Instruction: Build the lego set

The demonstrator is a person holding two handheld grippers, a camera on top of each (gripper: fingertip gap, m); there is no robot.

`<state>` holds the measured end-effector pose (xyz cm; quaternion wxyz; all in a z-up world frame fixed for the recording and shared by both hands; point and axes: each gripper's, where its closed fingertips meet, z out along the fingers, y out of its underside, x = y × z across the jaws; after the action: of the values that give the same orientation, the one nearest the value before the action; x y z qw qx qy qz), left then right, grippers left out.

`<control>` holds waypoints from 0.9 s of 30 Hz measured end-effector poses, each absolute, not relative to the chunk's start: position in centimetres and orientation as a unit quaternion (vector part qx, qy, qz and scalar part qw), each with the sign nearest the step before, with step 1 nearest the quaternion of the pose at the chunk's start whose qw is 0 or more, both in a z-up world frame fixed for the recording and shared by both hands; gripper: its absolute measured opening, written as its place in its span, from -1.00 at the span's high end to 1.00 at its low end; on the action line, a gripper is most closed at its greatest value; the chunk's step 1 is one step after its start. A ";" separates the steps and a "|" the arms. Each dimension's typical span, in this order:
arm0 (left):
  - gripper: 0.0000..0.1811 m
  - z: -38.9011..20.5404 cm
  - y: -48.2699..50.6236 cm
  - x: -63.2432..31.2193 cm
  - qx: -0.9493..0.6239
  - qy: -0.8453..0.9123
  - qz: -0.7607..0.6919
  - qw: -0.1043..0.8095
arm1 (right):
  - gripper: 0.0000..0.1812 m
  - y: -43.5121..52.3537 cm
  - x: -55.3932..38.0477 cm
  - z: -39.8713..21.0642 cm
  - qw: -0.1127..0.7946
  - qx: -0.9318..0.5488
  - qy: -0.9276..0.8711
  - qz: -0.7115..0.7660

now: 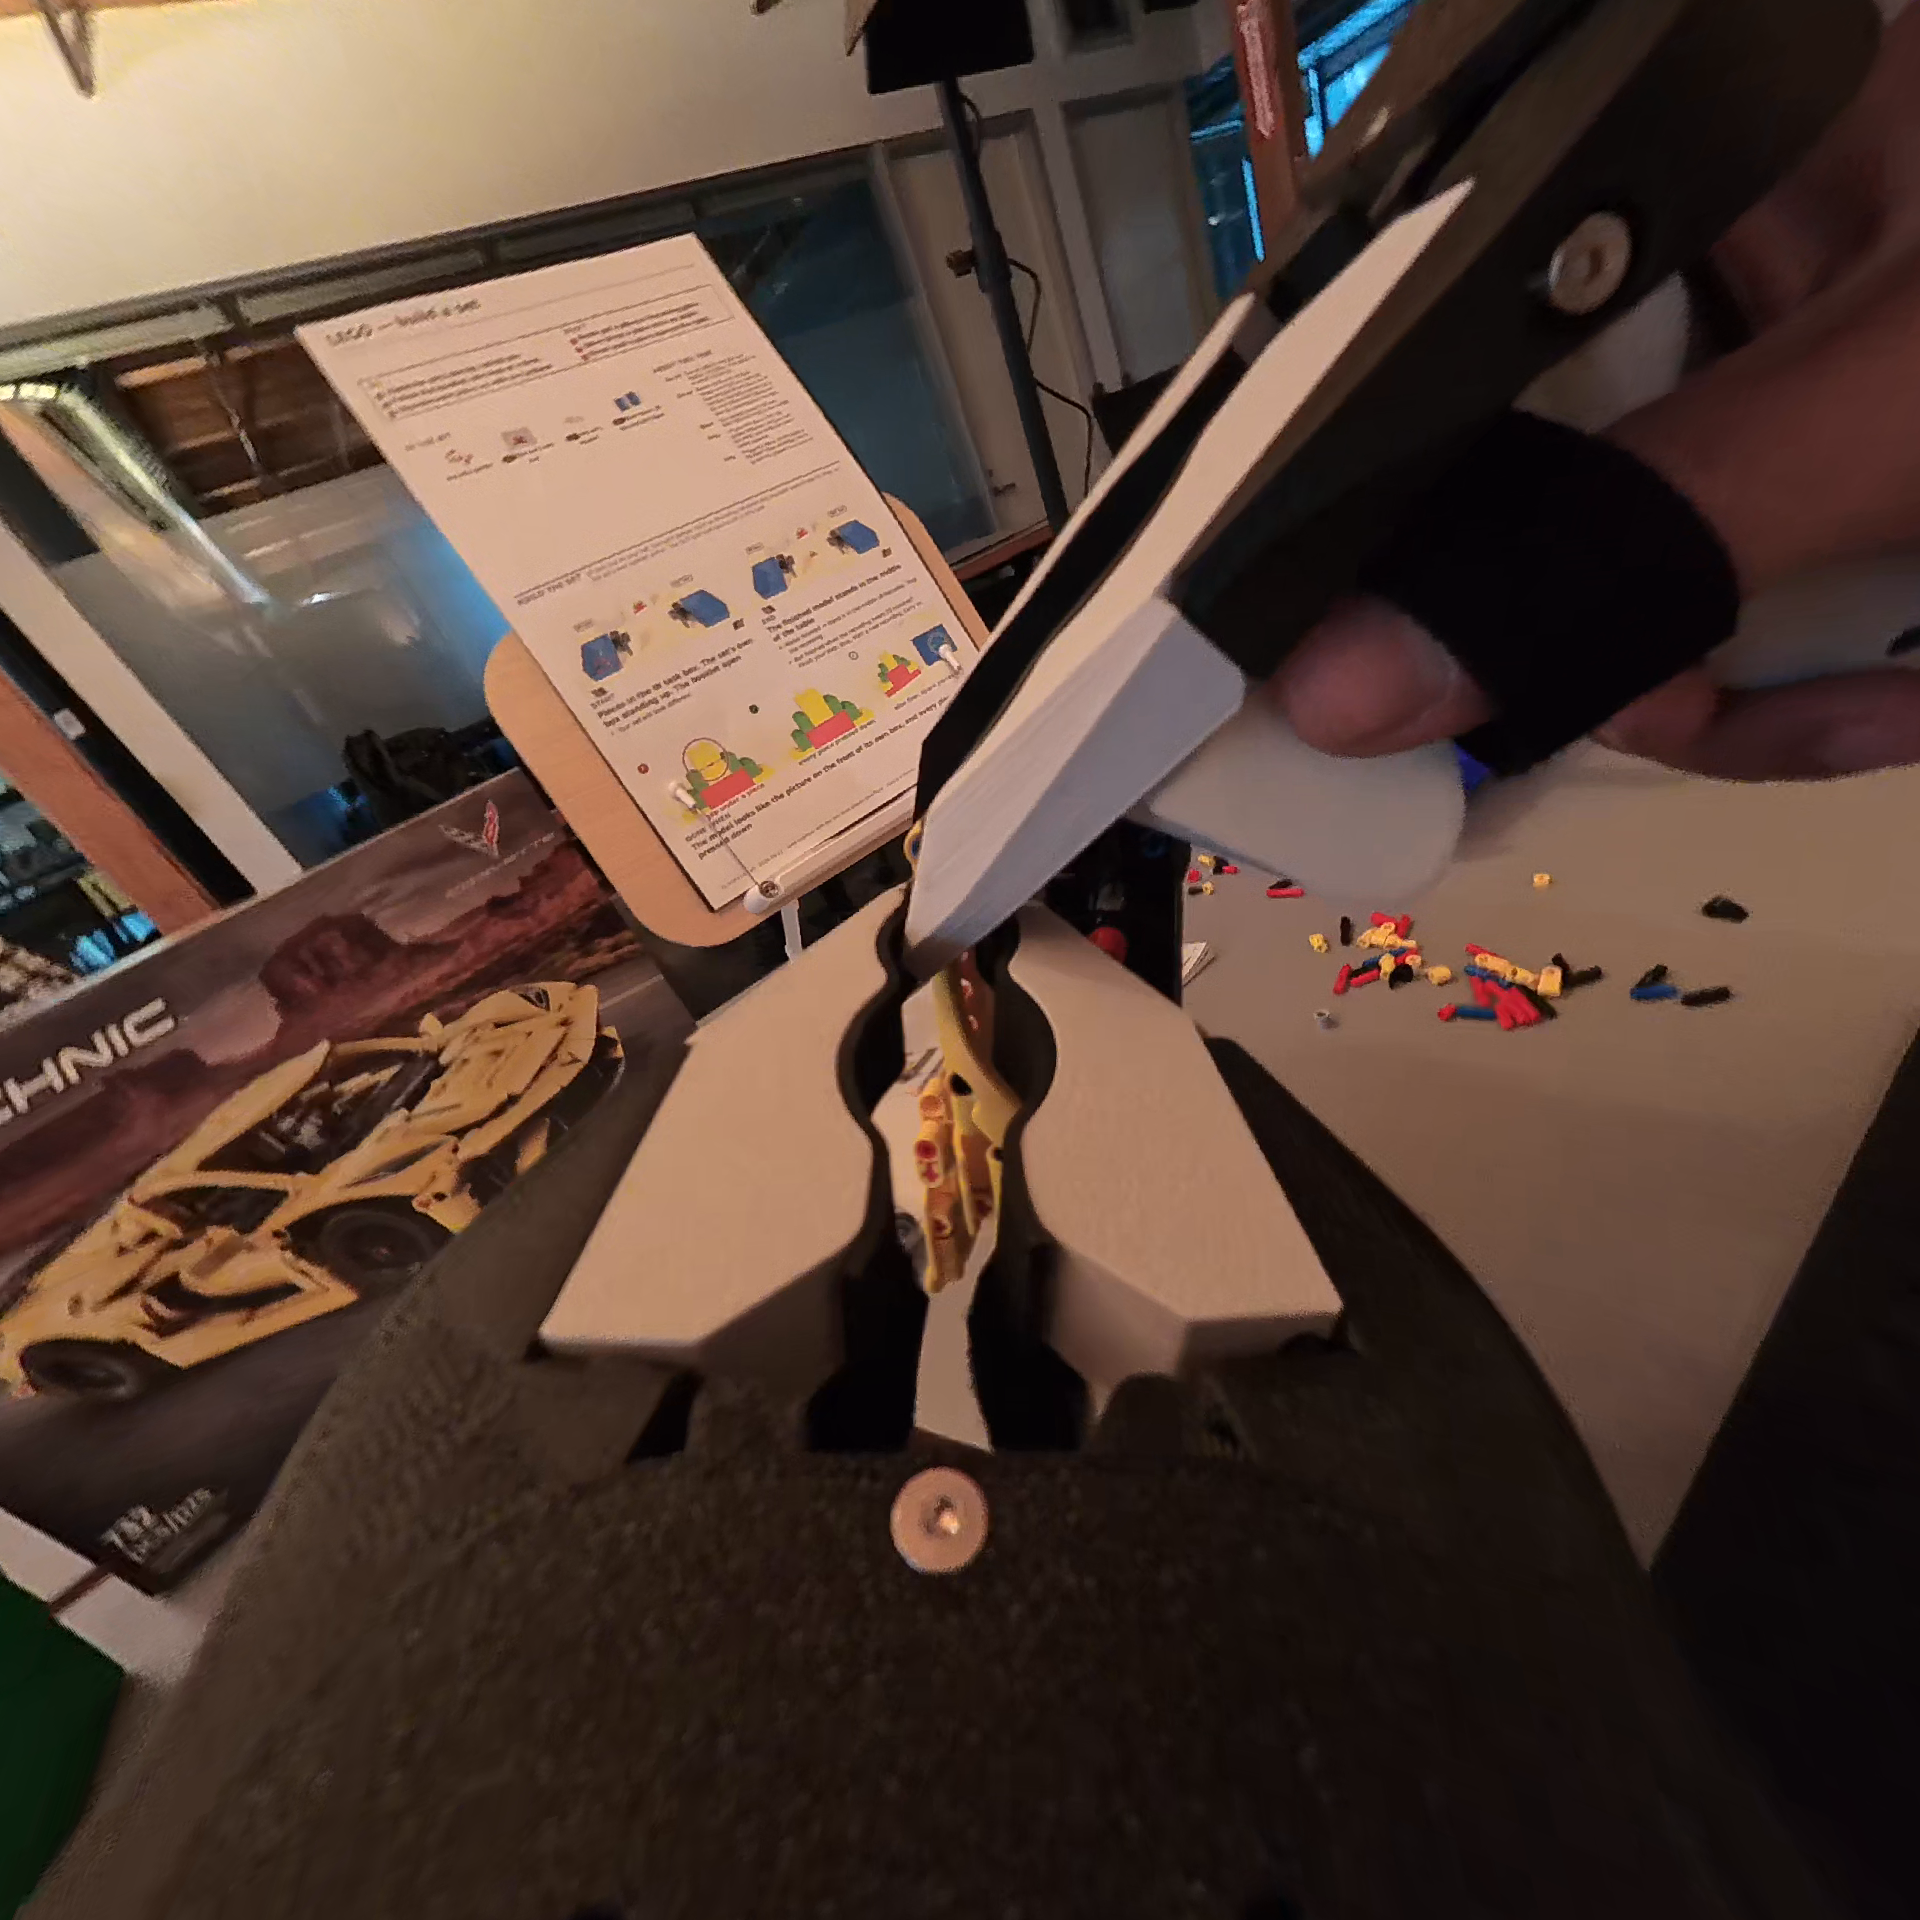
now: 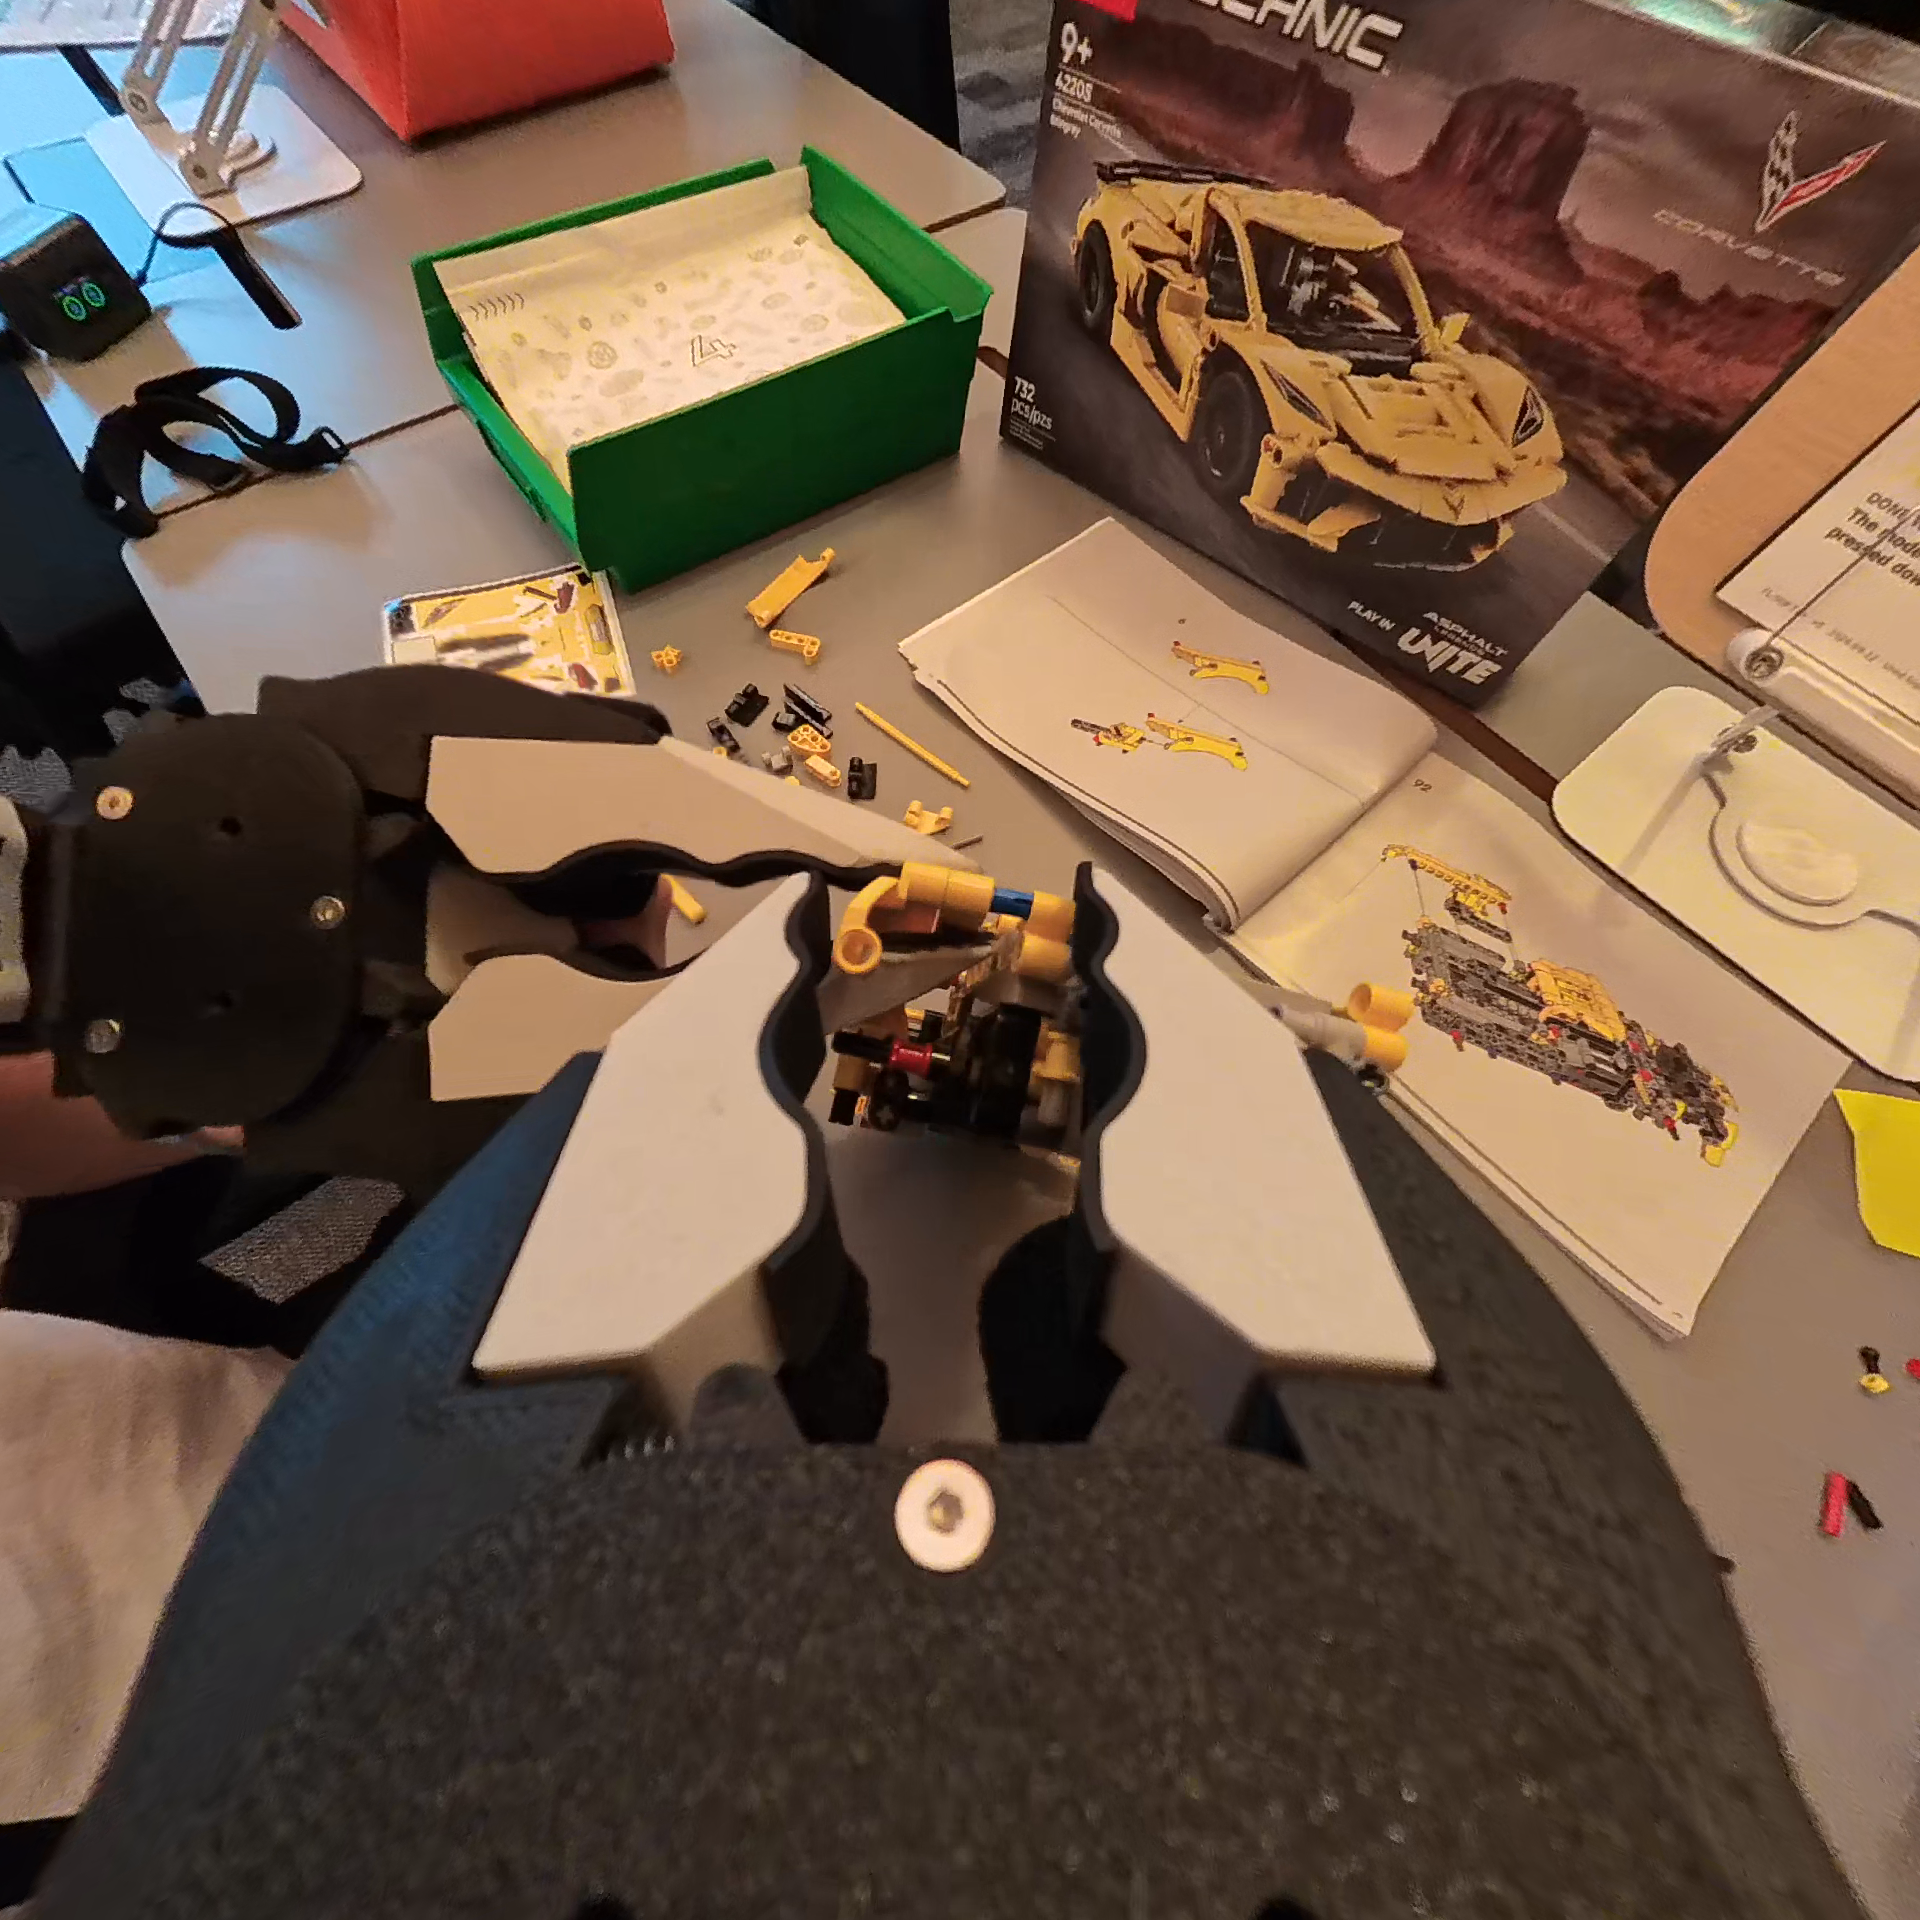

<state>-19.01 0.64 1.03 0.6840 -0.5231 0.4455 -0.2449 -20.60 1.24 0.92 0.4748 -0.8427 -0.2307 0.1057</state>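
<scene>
Right wrist view: we clamp the half-built chassis [image 2: 956, 1049] in both tongs, left [image 2: 935, 904] and right [image 2: 945, 914]; loose pieces [image 2: 800, 727] on the surface [image 2: 1039, 499] remain.

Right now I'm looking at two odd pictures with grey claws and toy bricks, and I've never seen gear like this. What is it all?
The claws are hand-held grippers, one per hand, each with a camera looking along its two fingers. One picture is from the left gripper, which grips a yellow curved piece. The other is from the right gripper, closed around the partly built model; the left one comes in from the side there. On the grey table lie an open instruction booklet, the set's box, a green bin and loose pieces.
</scene>
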 end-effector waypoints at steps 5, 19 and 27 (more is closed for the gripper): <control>0.91 1.0 0.4 -18.6 -0.483 0.496 -0.217 0.688 | 0.52 1.1 -20.3 0.9 0.478 -0.839 -0.232 0.120; 0.90 1.2 2.3 -18.8 -0.487 0.470 -0.217 0.704 | 0.53 3.0 -20.5 0.9 0.459 -0.836 -0.271 0.129; 0.73 0.2 2.8 -19.0 -0.497 0.473 -0.292 0.666 | 0.53 3.7 -20.7 0.9 0.411 -0.802 -0.387 0.195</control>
<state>-19.04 2.84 0.22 0.6660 -0.4969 0.4734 -0.2924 -20.74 3.72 0.94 0.4111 -0.8019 -0.3874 0.1947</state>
